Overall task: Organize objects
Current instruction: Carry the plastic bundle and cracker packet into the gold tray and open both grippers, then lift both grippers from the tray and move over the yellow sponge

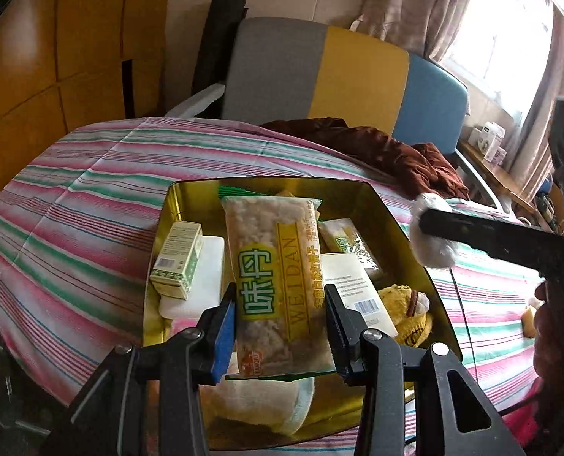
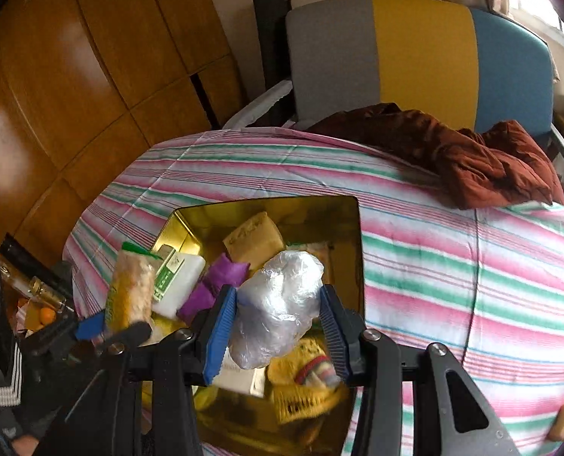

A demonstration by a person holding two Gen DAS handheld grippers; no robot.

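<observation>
Striped bedding (image 1: 92,174) in pink, green and white covers the bed, and a gold tin box (image 1: 190,197) sits on it, already crowded: a small green-and-white carton (image 1: 175,262) lying on a white block (image 1: 209,269), a white booklet (image 1: 358,288), a yellow plush toy (image 1: 407,315) and a second snack packet (image 1: 346,243) at the back.

Over the box, the left gripper (image 1: 282,326) is clamped on a long snack packet (image 1: 274,273), gripped near its lower end so most of its length juts forward past the fingers. The right gripper (image 2: 278,323) pinches a crumpled clear plastic bag (image 2: 278,304), also above the box.

Both loads hang over the same small opening, so the two grippers may bump if they descend together. The packet, held at one end, could swing or slide out and land across the carton, tipping it off the block. Slick plastic may slip from the right gripper's pads, or spring back open and spill over the rim onto the bedding. Soft bedding under the tin means a hard push could tilt the whole box.
</observation>
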